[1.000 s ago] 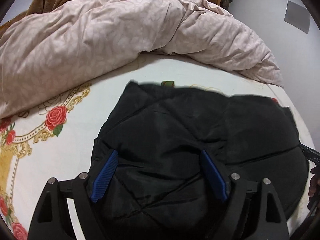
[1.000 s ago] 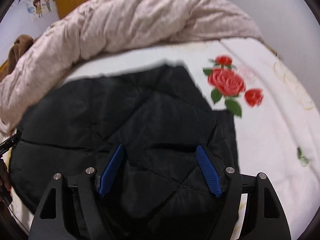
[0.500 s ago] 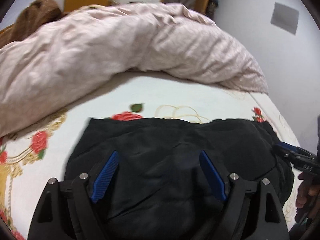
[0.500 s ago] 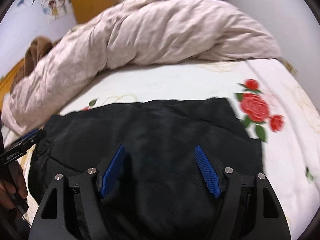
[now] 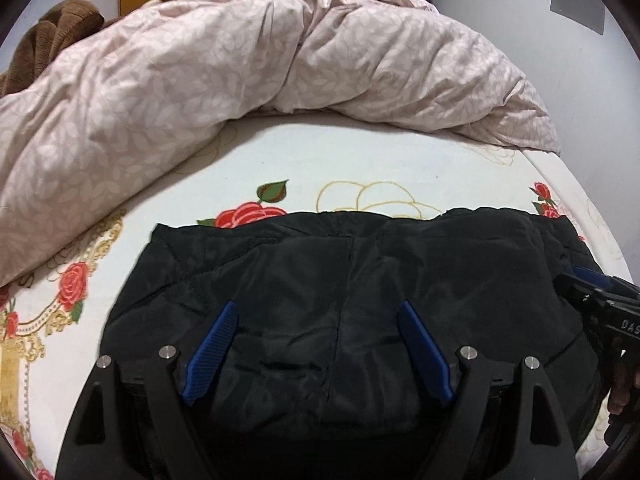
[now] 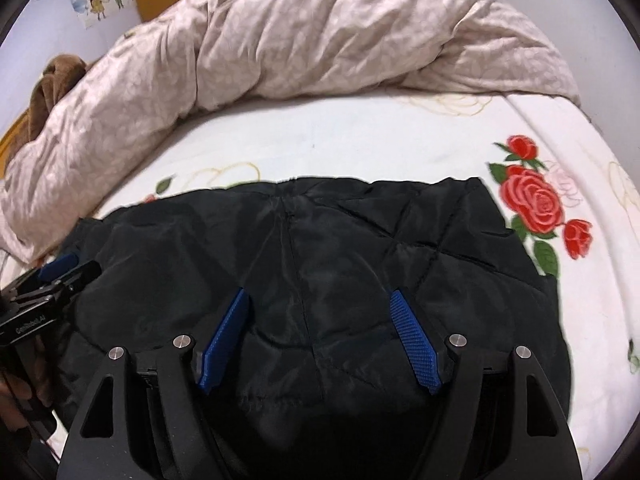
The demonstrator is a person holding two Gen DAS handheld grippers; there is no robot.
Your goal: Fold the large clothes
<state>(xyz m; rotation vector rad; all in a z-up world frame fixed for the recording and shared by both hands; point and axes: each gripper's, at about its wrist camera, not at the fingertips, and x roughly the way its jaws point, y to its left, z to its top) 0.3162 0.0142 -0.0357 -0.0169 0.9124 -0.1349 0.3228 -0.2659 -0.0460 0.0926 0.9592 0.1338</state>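
Note:
A black quilted jacket lies folded on the rose-print bed sheet; it also shows in the right wrist view. My left gripper is open over the jacket's near left part, with nothing between its blue pads. My right gripper is open over the jacket's near right part, also empty. The right gripper shows at the right edge of the left wrist view. The left gripper shows at the left edge of the right wrist view.
A bunched pink duvet lies across the far side of the bed, also in the right wrist view. A brown garment sits at the far left. A grey wall runs along the bed's right side.
Both grippers have pulled back toward the near edge. The jacket's far edge now sits closer and straighter, with more rose-print sheet showing beyond it. Both grippers stay open.

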